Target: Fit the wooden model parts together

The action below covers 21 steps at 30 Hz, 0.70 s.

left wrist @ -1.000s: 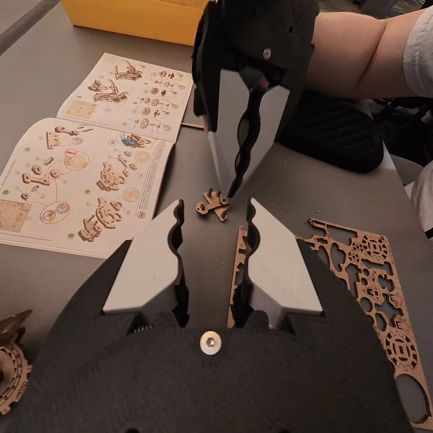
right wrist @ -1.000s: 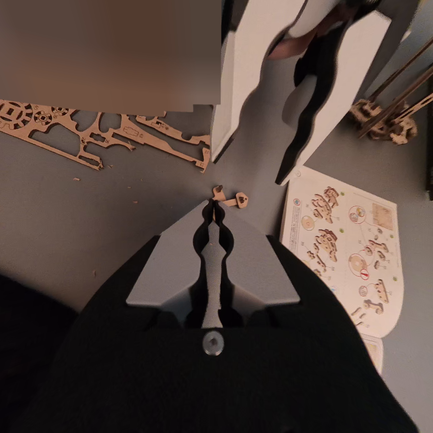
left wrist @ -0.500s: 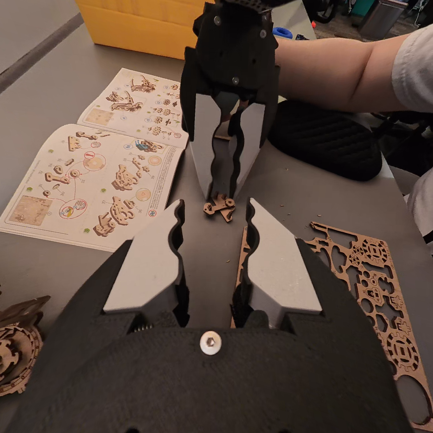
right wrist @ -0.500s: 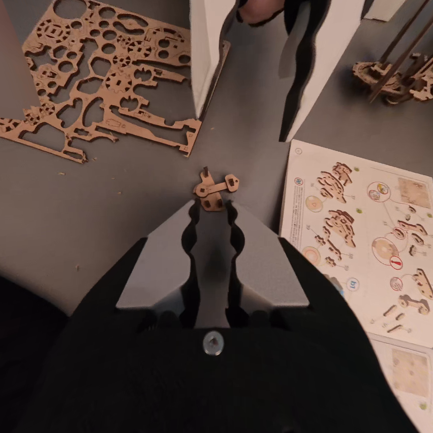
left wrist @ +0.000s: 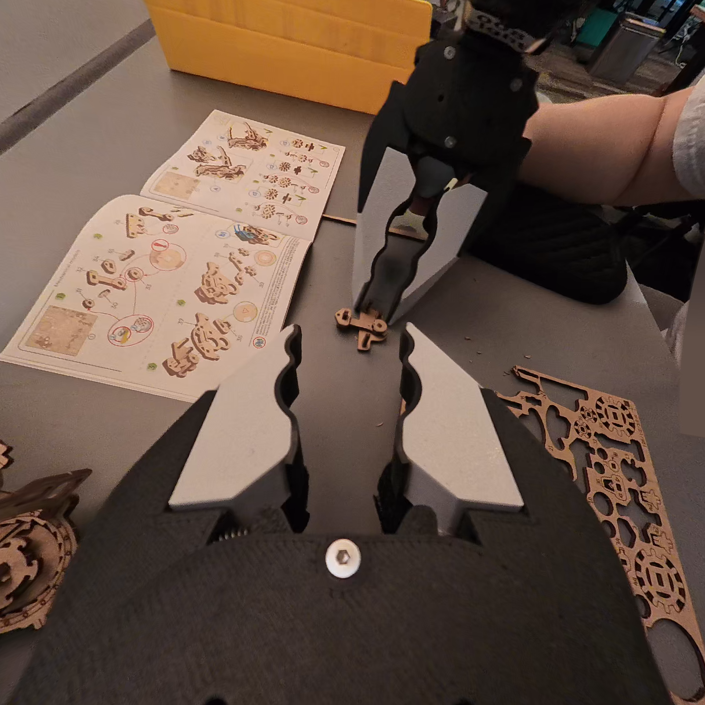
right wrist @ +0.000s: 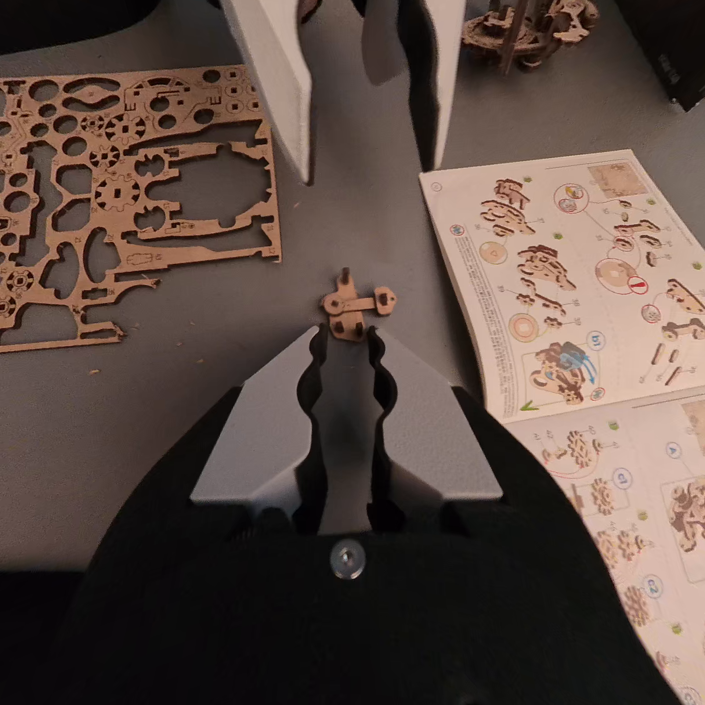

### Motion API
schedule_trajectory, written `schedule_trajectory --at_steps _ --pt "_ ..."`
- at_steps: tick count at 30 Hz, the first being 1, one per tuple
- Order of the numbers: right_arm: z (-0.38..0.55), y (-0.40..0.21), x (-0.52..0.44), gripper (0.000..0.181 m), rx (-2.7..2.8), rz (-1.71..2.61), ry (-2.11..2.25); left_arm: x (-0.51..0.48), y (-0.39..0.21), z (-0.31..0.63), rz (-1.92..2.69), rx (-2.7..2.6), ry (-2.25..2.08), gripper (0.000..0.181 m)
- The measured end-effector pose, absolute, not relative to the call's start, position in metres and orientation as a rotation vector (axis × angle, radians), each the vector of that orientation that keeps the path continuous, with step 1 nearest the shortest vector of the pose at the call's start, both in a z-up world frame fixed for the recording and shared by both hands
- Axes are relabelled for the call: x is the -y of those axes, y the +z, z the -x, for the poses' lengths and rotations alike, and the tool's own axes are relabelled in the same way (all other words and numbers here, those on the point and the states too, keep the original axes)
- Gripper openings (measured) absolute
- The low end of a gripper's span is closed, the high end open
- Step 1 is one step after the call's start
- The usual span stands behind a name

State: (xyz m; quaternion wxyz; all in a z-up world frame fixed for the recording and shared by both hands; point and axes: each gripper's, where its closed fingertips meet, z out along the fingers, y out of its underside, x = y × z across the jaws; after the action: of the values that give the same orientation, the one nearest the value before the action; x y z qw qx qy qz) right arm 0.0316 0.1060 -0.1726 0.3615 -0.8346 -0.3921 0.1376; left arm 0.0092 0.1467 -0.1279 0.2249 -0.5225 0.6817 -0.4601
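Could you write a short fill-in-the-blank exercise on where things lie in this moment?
1. The small wooden assembly lies on the grey ____.
2. Both the left tongs and the right tongs have their jaws ____.
3. In the right wrist view, the open instruction booklet lies to the ____ of the assembly.
4. The punched-out wooden sheet lies ____ on the table.

Missing words: table; open; right; flat

Right claw (right wrist: 345,330) now parted, no longer pinching wooden part (right wrist: 356,307); part lies flat on table, turned crosswise.
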Motion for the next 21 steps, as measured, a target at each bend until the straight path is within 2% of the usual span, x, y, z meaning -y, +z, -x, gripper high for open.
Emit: schedule_trajectory --at_steps 21 --pt "-0.036 -0.174 -0.109 0.022 0.966 2.118 0.354 -0.141 -0.131 -0.009 1.452 -1.879 -1.349 0.049"
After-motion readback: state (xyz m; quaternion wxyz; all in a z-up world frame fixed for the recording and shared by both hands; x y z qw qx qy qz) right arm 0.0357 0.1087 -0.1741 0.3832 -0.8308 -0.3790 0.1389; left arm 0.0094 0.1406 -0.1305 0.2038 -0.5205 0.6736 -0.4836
